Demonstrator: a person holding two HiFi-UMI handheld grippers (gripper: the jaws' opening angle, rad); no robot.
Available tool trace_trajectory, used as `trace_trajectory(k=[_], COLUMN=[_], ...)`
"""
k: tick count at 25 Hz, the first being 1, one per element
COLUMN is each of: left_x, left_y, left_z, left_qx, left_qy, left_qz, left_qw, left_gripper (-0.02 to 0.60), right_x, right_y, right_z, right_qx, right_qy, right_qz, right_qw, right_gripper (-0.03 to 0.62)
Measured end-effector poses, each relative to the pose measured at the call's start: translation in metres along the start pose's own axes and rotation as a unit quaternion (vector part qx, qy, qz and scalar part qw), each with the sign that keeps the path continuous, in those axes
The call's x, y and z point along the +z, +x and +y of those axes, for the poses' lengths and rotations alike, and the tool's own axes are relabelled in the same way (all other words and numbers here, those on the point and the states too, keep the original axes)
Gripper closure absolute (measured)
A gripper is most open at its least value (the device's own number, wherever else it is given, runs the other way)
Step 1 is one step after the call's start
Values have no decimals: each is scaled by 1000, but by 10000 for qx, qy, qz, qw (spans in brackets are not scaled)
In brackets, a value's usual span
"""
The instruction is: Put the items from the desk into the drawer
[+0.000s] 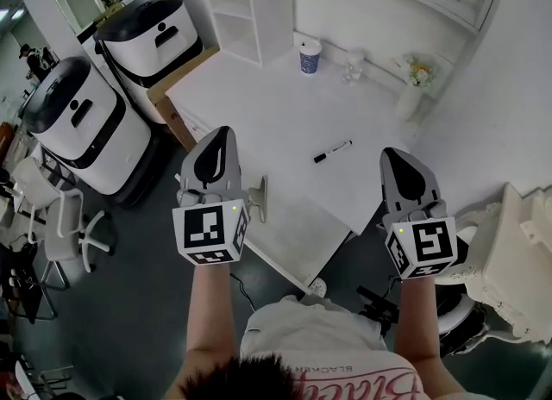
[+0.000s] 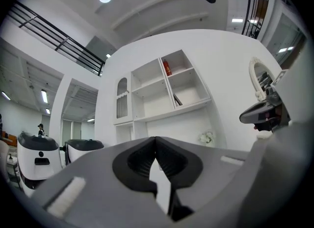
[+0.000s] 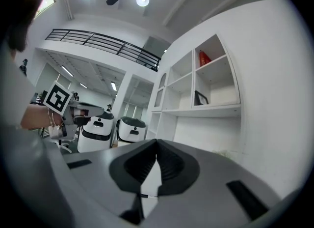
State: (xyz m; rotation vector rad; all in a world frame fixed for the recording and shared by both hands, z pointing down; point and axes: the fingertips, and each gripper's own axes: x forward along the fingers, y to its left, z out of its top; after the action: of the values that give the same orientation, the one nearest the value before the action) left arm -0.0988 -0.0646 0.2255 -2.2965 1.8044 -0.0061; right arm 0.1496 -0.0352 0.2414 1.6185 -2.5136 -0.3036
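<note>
A black marker pen [image 1: 332, 152] lies on the white desk [image 1: 259, 105], between my two grippers and a little beyond them. Further back stand a blue-patterned cup [image 1: 310, 56], a clear glass [image 1: 354, 65] and a white vase with flowers [image 1: 410, 90]. A drawer [image 1: 293, 234] with a metal handle [image 1: 257, 200] appears pulled out at the desk's near edge. My left gripper [image 1: 224, 131] [image 2: 156, 138] hangs above that edge, shut and empty. My right gripper [image 1: 390, 153] [image 3: 157, 142] hovers off the desk's right corner, its jaws also meeting with nothing between them.
Two white-and-black machines [image 1: 73, 122] [image 1: 155, 32] stand left of the desk, beside a cardboard box [image 1: 177, 75]. A white shelf unit [image 1: 254, 6] rises at the desk's back. An ornate white chair [image 1: 517, 252] is at the right, office chairs [image 1: 52, 217] at the far left.
</note>
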Motion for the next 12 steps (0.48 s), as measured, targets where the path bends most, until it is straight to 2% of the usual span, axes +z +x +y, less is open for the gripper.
trace_trajectory(k=[8,12], left_x=[6,2], left_y=[-10,-15], left_z=[-6,-7], left_qx=[-493,-623], left_qy=[-176,-381], left_qz=[-126,-135], left_qw=[9985,9972], left_gripper=[572,572], right_x=[11,10], right_y=[-35,-46], right_z=[10,18], right_qx=[-536,-651], right_qy=[-122,-180], right_qz=[100,242], right_qw=[9984,9974], right_gripper=[586,586])
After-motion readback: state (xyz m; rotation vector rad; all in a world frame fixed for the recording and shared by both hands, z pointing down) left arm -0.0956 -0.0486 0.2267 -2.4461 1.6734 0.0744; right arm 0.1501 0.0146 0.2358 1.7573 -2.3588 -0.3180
